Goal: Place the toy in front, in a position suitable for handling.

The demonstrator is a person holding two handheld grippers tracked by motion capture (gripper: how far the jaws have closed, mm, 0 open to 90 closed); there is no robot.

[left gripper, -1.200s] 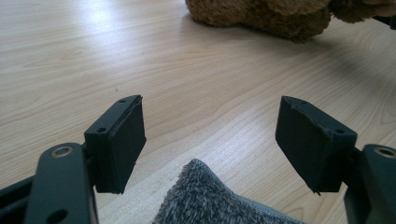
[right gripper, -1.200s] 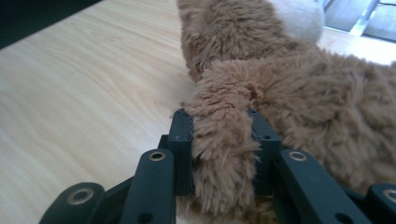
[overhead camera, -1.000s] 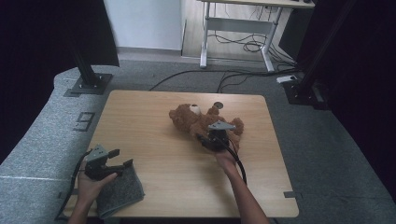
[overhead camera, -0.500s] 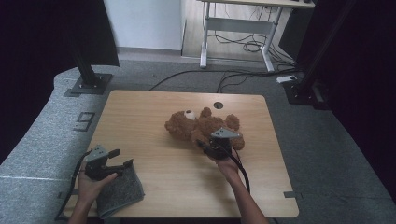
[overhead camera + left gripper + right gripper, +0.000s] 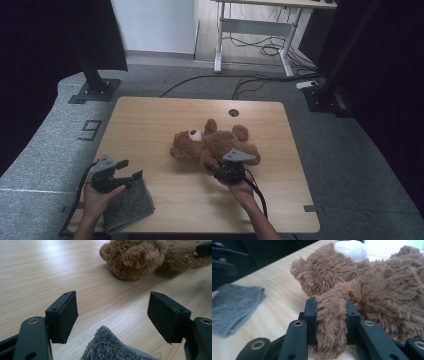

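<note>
The right hand-held gripper (image 5: 329, 315) pinches only one limb of the brown plush teddy bear (image 5: 212, 145) at frame centre; the fur may slip. The left hand-held gripper (image 5: 112, 317) waits open.

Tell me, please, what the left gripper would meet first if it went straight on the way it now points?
Bare table first, then probably the teddy bear's head, though the depth is unclear. The left gripper is open above the grey cloth's corner.

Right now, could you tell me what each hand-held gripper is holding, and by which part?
The right hand-held gripper clamps the teddy bear by a limb; the left hand-held gripper holds nothing.
</note>
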